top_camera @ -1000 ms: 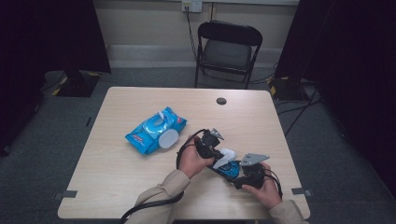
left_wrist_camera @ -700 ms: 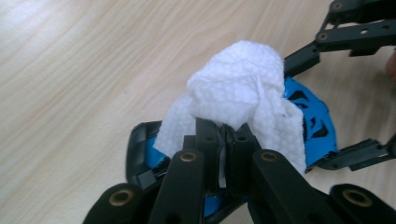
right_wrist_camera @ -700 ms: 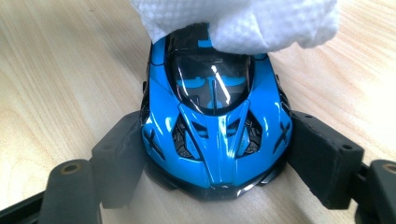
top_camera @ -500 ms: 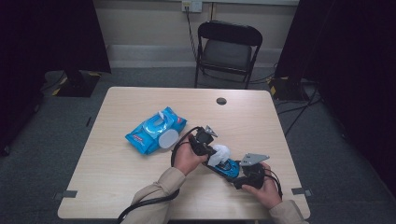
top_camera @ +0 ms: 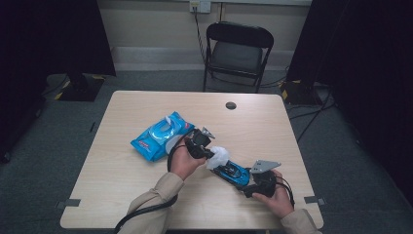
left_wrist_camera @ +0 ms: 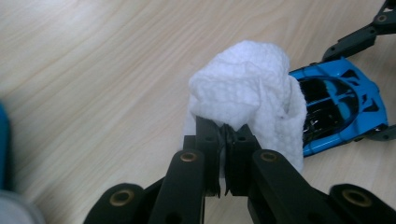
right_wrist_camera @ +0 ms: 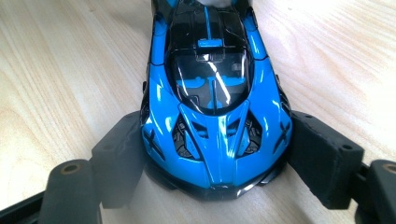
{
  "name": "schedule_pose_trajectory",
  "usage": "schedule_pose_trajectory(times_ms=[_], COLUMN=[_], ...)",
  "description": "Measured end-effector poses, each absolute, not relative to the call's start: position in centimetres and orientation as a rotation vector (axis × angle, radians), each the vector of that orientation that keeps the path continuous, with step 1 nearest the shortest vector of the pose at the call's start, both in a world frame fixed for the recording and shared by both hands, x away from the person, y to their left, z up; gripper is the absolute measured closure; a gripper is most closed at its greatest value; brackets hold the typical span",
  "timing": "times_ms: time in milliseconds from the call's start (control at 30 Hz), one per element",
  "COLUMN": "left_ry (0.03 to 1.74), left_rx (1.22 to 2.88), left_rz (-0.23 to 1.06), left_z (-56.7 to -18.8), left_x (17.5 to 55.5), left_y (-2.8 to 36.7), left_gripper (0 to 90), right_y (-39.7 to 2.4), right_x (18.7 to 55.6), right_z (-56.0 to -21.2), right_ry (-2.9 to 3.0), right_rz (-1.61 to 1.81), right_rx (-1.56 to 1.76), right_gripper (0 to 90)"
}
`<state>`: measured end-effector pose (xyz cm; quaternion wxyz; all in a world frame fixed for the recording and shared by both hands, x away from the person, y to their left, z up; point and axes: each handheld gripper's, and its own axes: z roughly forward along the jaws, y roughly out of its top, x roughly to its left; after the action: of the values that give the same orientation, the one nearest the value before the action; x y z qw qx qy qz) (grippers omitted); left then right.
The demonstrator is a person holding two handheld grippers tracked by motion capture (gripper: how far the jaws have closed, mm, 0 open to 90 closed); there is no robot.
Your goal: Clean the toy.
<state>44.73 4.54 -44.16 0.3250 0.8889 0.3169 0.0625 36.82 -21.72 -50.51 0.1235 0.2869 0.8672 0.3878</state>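
From above we look down the surface [top_camera: 122, 161]; both close hand-held gripper views share the toy car [right_wrist_camera: 217, 107].

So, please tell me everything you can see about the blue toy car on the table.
The toy car is glossy blue with a black roof, dark windows and black vents; it looks like hard plastic or metal. It stands level on the wooden table. The right gripper clamps one end between its pads, one on each flank. At the other end, the white wipe held in the shut left gripper rests against the body.
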Motion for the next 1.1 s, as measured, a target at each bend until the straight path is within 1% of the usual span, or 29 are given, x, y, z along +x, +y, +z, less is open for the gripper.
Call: schedule_pose_trajectory(times_ms=[267, 567, 1033, 1100], left_ry=[0.870, 0.867, 0.894, 0.896], left_rx=[2.287, 2.240, 2.239, 2.245], left_rz=[0.195, 0.191, 0.130, 0.121], left_z=[-43.4, -42.7, -45.8, -46.0], left_x=[44.3, 43.3, 41.8, 41.7], left_y=[7.4, 10.0, 12.0, 12.2], left_gripper=[86.4, 86.4, 86.4, 86.3], right_y=[-21.7, -21.7, -21.8, -21.7], right_x=[36.8, 36.8, 36.8, 36.9], right_z=[-50.5, -50.5, -50.5, -50.4], right_ry=[2.529, 2.529, 2.535, 2.543], right_rz=[1.132, 1.132, 1.133, 1.121], right_rx=[0.838, 0.838, 0.834, 0.833], right_gripper=[23.5, 23.5, 22.8, 21.4])
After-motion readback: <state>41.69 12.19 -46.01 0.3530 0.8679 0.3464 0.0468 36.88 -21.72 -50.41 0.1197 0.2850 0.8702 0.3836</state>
